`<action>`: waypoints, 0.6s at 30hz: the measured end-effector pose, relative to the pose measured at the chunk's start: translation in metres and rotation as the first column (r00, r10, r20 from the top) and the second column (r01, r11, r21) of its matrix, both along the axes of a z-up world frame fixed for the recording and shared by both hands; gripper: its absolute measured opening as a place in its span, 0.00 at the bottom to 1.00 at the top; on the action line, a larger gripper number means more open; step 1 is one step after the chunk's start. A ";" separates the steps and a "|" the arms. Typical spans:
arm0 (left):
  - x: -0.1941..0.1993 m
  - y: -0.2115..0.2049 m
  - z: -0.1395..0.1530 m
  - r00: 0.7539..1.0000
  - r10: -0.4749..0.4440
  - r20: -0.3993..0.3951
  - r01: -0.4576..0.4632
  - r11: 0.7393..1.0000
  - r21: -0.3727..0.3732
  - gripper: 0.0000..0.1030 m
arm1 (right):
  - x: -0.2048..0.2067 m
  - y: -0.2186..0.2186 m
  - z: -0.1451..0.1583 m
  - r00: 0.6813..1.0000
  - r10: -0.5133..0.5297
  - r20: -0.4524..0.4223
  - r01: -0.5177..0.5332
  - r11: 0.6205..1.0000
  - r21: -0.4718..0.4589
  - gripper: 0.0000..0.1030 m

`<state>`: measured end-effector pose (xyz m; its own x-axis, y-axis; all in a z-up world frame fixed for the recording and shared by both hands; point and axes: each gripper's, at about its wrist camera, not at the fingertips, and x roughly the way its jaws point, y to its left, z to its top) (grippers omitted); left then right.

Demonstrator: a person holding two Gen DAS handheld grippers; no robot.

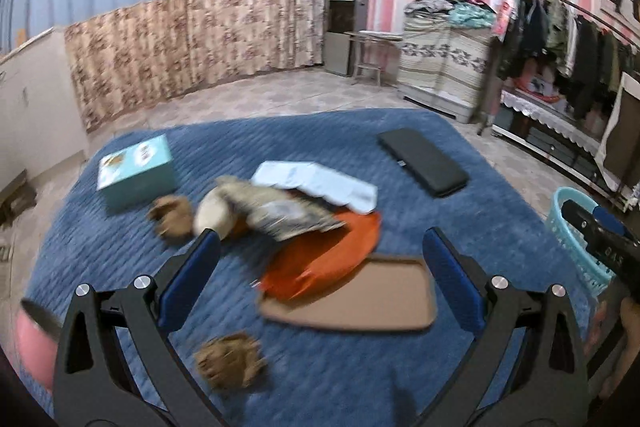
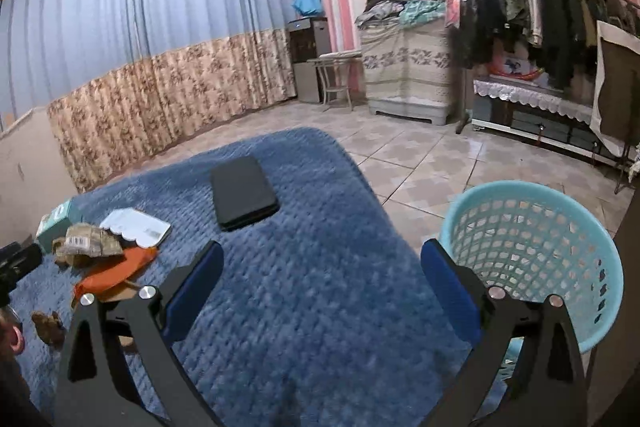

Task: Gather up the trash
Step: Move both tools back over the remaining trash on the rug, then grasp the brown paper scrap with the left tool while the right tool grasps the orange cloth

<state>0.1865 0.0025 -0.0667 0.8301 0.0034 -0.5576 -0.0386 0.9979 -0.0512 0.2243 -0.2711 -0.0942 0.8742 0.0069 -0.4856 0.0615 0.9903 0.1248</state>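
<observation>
Quilted blue blanket [image 2: 320,307], pale turquoise lattice basket [image 2: 532,251], orange wrapper [image 1: 328,259], black case [image 1: 424,161].

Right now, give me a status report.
Left gripper open, empty. Right gripper open, empty. Trash pile untouched on blue blanket. Basket clear.

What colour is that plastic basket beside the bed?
Light turquoise, with a lattice of holes in its wall; the basket shows best in the right wrist view.
</observation>
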 end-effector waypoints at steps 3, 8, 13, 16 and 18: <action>-0.011 0.013 -0.009 1.000 0.026 -0.014 -0.026 1.000 0.010 0.95 | 0.003 0.016 -0.004 0.999 0.028 -0.014 -0.029 0.999 -0.033 0.94; -0.021 0.024 -0.038 0.995 0.037 -0.097 -0.038 0.999 -0.008 0.95 | 0.005 0.036 -0.005 0.997 0.069 -0.022 -0.071 0.994 -0.079 0.94; -0.023 0.027 -0.058 0.990 0.055 -0.128 -0.056 0.998 -0.004 0.95 | 0.009 0.051 -0.011 0.993 0.103 -0.052 -0.108 0.988 -0.108 0.94; -0.019 0.031 -0.065 0.985 0.083 -0.154 -0.083 0.997 0.008 0.93 | 0.010 0.056 -0.013 0.992 0.115 -0.060 -0.121 0.987 -0.110 0.94; -0.016 0.036 -0.069 0.982 0.084 -0.167 -0.084 0.996 0.008 0.78 | 0.010 0.059 -0.013 0.990 0.124 -0.063 -0.130 0.986 -0.108 0.94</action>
